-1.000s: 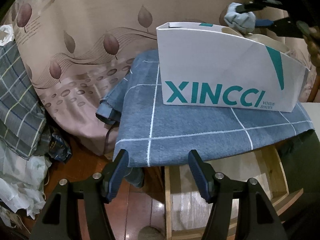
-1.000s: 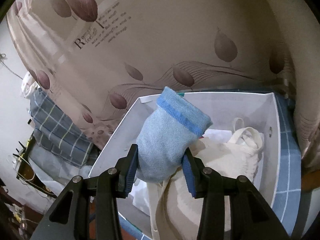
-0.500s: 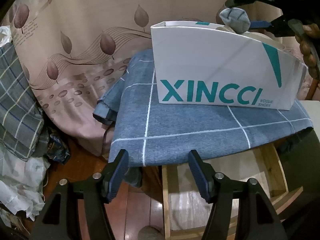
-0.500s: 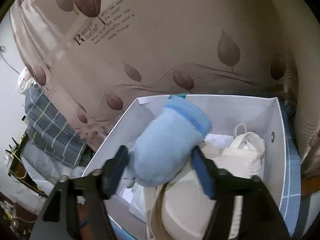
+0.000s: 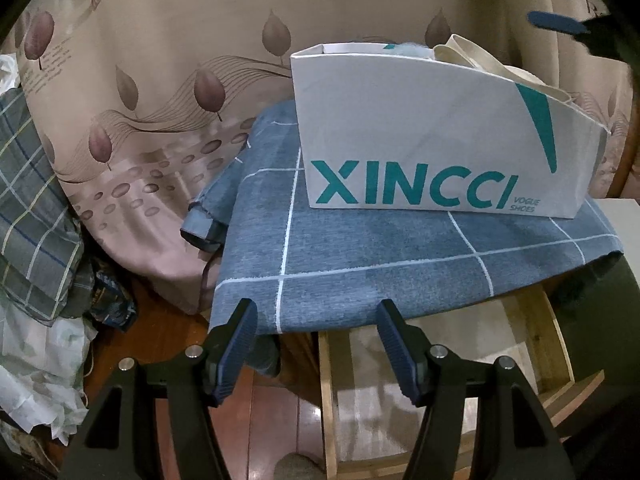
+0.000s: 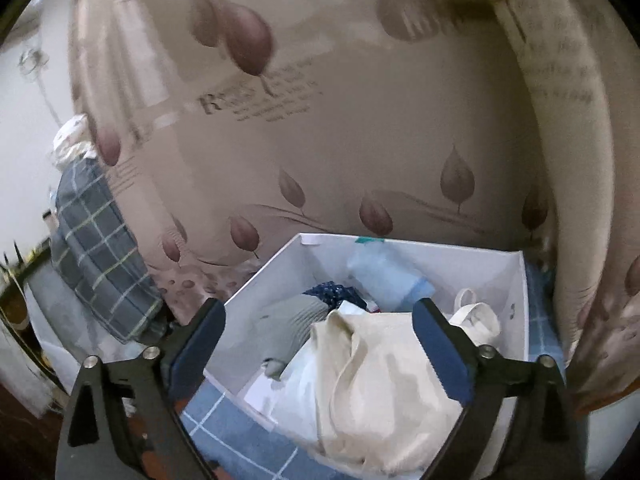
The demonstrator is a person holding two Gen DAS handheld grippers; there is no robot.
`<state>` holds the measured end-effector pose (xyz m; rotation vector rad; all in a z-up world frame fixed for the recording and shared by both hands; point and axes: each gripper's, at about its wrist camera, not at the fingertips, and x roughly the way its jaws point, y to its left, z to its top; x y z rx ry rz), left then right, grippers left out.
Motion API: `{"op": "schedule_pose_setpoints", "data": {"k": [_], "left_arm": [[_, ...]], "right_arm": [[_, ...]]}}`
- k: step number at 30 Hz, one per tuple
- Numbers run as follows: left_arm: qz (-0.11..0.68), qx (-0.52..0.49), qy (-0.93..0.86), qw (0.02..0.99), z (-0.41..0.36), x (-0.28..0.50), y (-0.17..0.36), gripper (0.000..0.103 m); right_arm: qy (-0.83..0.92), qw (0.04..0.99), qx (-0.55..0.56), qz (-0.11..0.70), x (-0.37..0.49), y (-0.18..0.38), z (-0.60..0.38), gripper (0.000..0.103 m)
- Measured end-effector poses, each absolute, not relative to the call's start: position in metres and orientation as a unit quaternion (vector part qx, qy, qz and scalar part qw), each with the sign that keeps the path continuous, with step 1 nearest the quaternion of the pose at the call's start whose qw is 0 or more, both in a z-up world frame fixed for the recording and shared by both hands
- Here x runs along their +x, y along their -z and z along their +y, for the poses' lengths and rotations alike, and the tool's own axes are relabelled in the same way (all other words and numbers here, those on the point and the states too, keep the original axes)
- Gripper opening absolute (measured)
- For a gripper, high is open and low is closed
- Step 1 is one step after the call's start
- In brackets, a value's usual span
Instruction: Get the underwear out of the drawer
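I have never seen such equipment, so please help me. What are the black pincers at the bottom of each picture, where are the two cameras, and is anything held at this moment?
They are two hand-held grippers; a person carries one in each hand, and each has its own camera looking along its fingers.

The left gripper is open and empty. It looks at a white shoe box standing on a blue checked cloth, with an open wooden drawer below.

The right gripper looks down into the same box. It is open and holds nothing. A light blue garment lies inside, beside a cream cloth bag.
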<state>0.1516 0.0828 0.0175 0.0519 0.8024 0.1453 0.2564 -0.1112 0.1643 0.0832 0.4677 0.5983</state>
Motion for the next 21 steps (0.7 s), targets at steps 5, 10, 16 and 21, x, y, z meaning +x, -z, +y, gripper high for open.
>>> {"op": "schedule_pose_setpoints", "data": {"k": [5, 10, 16, 21], "left_arm": [[0.382, 0.025, -0.064, 0.922, 0.080, 0.149, -0.020, 0.064], [0.365, 0.030, -0.056, 0.929, 0.073, 0.144, -0.026, 0.064], [0.332, 0.039, -0.047, 0.941, 0.061, 0.130, -0.038, 0.064], [0.314, 0.039, -0.037, 0.948, 0.051, 0.117, -0.044, 0.064]], "right_arm": [[-0.268, 0.950, -0.007, 0.159, 0.184, -0.160, -0.115, 0.103], [-0.222, 0.968, -0.018, 0.116, 0.129, -0.153, -0.130, 0.103], [-0.215, 0.966, 0.050, 0.134, 0.096, -0.142, -0.171, 0.103], [-0.193, 0.968, 0.072, 0.141, 0.079, -0.127, -0.192, 0.103]]}}
